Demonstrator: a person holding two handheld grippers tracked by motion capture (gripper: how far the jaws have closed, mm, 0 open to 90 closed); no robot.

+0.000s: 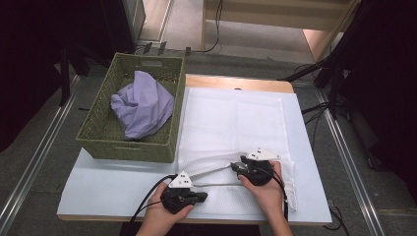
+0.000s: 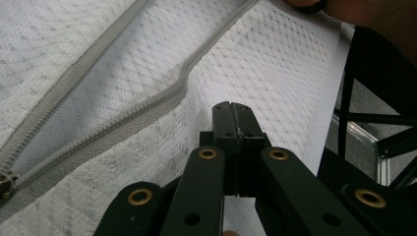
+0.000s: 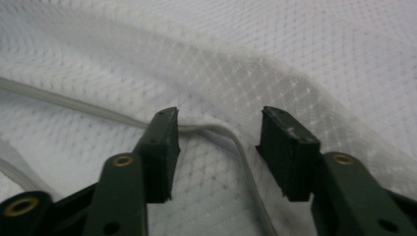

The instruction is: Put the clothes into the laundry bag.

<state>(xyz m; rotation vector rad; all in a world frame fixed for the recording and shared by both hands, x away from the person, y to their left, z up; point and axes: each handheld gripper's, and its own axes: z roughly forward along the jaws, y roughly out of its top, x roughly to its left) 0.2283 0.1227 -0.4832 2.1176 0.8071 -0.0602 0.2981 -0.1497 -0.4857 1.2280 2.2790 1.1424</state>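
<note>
Left gripper clamps the mesh laundry bag; at its 2 o'clock, right gripper gapes over the zipper.

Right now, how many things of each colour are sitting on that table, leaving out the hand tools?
White: 1, the mesh bag
Green: 1, the basket
Purple: 1, the cloth inside the basket
Total: 3

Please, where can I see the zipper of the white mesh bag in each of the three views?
High view: zipper runs between the two grippers, low centre.
Left gripper view: open, from upper centre to lower left.
Right gripper view: curves between the open jaws.
Shared landmark: white mesh bag.
</note>
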